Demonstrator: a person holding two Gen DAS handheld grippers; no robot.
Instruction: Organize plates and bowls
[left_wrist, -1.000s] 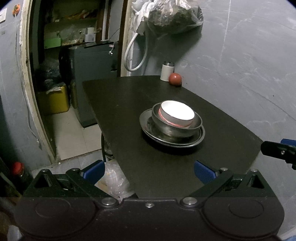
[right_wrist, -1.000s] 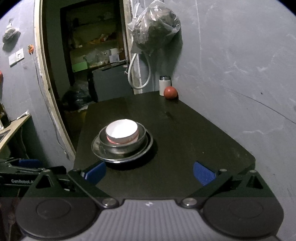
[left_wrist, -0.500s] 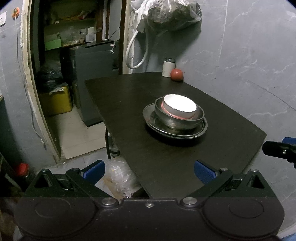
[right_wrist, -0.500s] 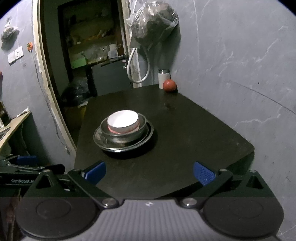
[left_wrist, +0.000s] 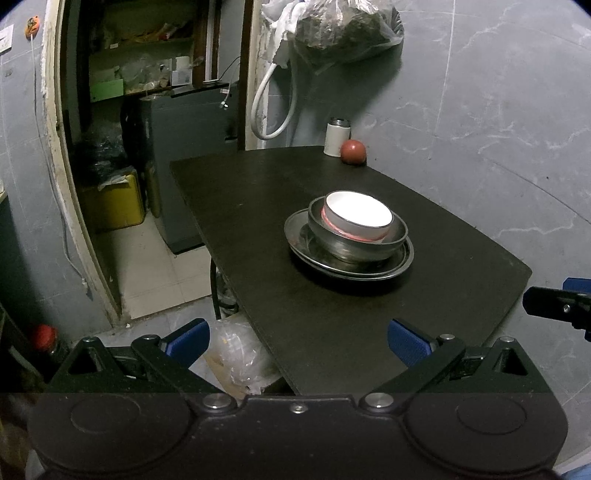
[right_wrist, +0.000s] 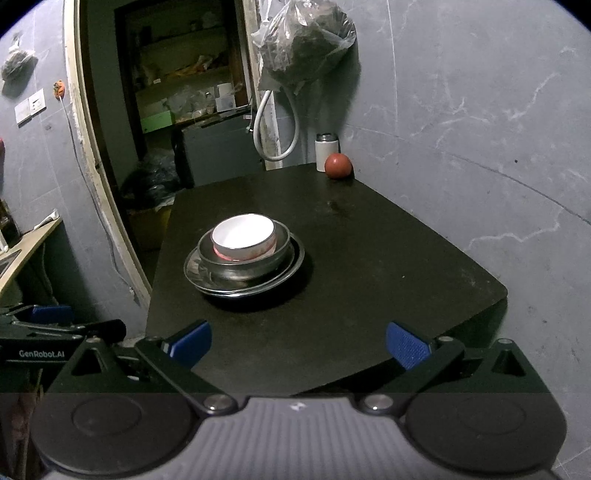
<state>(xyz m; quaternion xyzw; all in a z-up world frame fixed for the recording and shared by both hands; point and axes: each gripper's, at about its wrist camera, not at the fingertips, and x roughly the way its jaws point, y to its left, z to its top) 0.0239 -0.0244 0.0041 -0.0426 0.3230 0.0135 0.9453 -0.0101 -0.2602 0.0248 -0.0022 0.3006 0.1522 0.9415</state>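
1. My left gripper (left_wrist: 297, 341) is held off the near edge of the black table (left_wrist: 258, 192), its jaws spread wide with nothing between the blue pads (left_wrist: 406, 341).
2. My right gripper (right_wrist: 297, 341) is likewise wide apart and empty, held at the table's near end.
3. Each tool shows in the other's camera: the right one at the right edge of the left view, the left one at the lower left of the right view.
4. The dishes sit as 1 stack near the middle of the table: a steel plate (left_wrist: 295, 230) at the bottom, a steel bowl (left_wrist: 397, 240) standing in it, and a white bowl (left_wrist: 356, 214) with a pink band nested inside that.
5. Both grippers are well apart from the stack.
6. At the far corner against the grey wall stand a white canister (left_wrist: 337, 137) and, just beside it, a red ball (left_wrist: 353, 151).
7. A plastic bag (left_wrist: 340, 29) hangs on the wall above them.
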